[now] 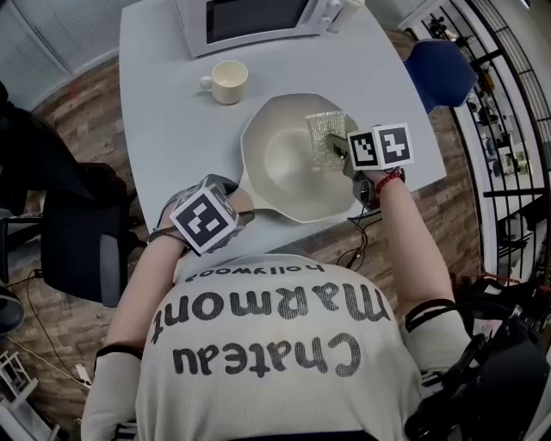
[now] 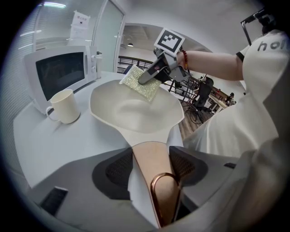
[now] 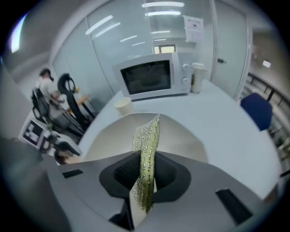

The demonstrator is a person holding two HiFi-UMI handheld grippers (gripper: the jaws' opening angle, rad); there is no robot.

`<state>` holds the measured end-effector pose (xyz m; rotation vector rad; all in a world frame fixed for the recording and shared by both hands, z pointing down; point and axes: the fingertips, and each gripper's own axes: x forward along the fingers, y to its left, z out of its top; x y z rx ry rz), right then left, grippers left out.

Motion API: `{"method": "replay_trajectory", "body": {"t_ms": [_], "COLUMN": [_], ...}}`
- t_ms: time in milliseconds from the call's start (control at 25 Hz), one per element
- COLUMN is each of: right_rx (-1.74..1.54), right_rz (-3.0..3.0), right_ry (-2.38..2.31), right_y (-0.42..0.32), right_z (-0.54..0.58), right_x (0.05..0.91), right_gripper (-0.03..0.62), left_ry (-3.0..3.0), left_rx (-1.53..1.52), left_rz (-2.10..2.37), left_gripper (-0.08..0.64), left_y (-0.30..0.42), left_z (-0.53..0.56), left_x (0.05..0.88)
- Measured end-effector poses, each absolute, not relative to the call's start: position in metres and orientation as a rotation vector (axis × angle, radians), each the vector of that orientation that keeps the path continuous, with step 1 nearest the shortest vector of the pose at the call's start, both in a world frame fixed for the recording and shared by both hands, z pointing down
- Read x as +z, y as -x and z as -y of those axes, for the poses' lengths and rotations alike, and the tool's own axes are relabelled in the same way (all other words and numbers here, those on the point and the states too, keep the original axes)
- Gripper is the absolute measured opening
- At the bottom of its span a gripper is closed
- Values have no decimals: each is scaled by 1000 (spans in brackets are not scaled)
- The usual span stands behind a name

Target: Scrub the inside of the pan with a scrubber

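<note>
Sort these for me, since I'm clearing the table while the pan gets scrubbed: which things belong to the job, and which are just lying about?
In the job: pan; its handle, held in the left claw; scrubber, held in the right claw.
Lying about: mug; microwave; blue chair.

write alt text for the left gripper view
The left gripper grips the copper-toned handle of a cream pan on a pale table. The right gripper holds a glittery scrubber at the pan's far side; a cream mug and white microwave stand to the left.
</note>
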<state>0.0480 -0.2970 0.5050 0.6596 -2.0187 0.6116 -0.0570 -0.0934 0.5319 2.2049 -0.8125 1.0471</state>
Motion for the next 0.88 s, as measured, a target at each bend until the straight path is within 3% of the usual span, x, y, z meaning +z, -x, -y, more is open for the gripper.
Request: {"method": "replay_trajectory", "body": {"t_ms": [160,280,880], "right_rx": [1147,1294,920], "right_rz": [2121,2081,1914], "right_ry": [-175,-28,-139], "right_y": [11,32,33], "right_z": [210,176,157], "right_x": [503,512,584], "right_gripper": [54,54,54], "left_ry": [-2200,-2198,-2183], "left_rx": [1037,1044,969], "left_rz": [796,798,811], "left_gripper": [263,262,258], "left_y": [55,56,51], "left_z": [93,95,95], "left_x": [531,530,531]}}
